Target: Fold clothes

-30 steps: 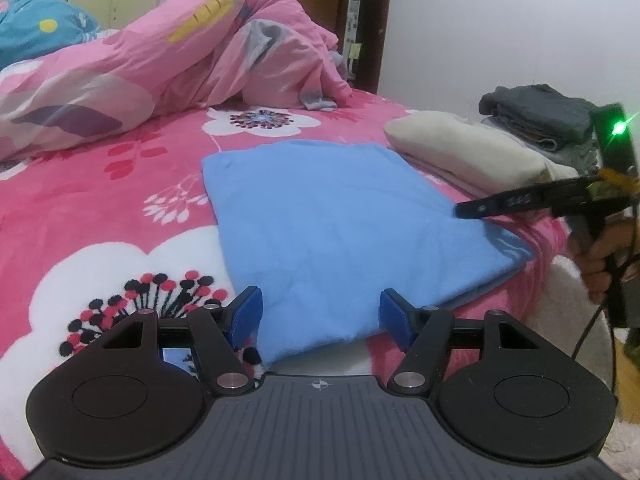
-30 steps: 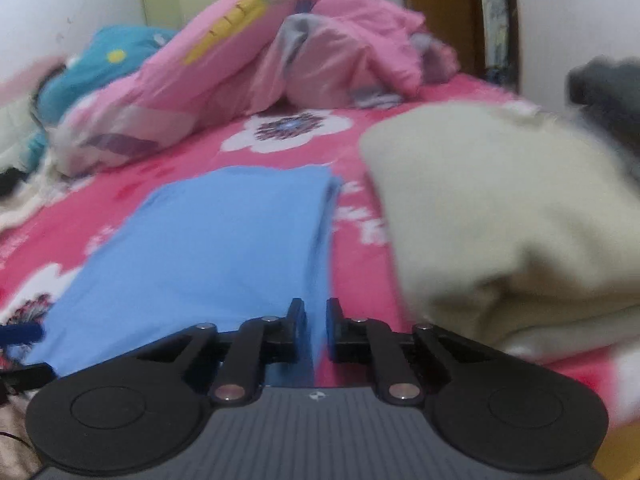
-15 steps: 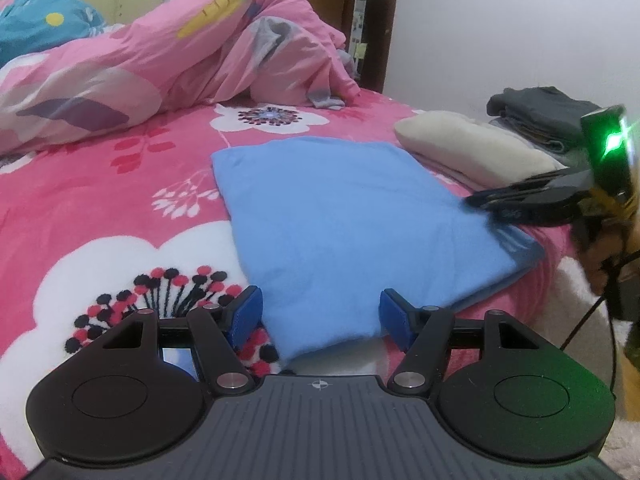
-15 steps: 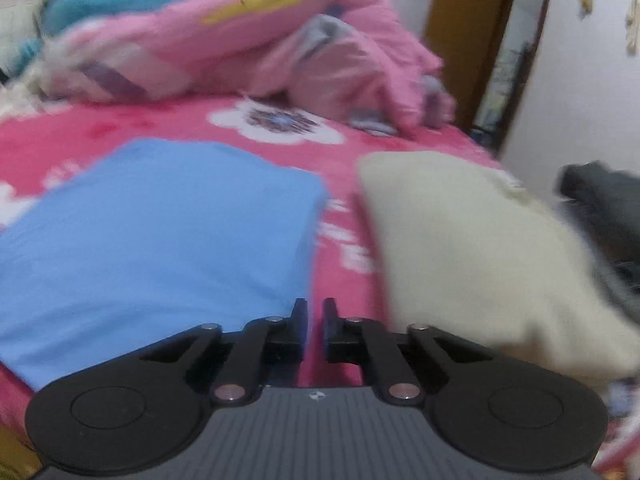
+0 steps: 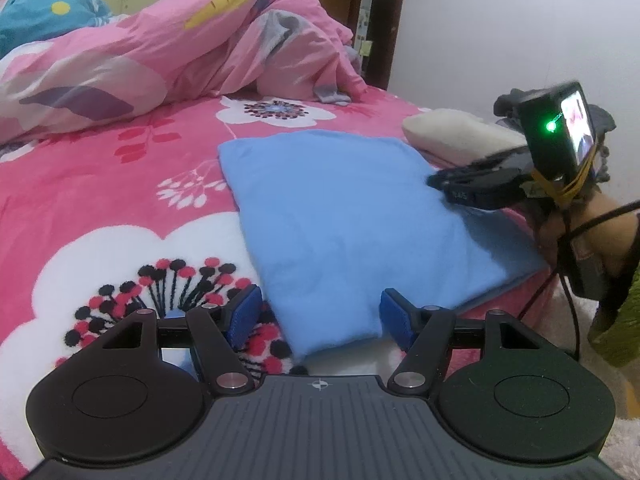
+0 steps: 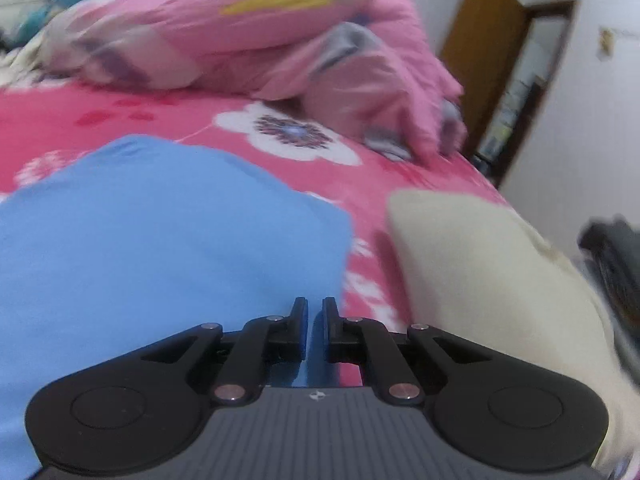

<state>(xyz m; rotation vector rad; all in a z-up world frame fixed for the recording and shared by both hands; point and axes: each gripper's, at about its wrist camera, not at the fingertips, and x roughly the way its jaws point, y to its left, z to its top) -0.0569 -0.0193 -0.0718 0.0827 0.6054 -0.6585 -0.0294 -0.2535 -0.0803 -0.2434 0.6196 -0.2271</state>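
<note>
Lying on one bed (image 5: 120,184): one blue garment (image 5: 352,216), one cream garment (image 6: 480,264).

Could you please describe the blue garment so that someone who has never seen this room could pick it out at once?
Start from the bed's pink floral blanket. The blue garment lies flat on it near the front edge, between the crumpled pink duvet and the cream folded garment. It is the only plain light-blue piece, spread as a smooth rectangle.

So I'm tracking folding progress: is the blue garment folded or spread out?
Folded. The blue garment lies on the bed as a flat, neat rectangle, with no sleeves or collar showing.
</note>
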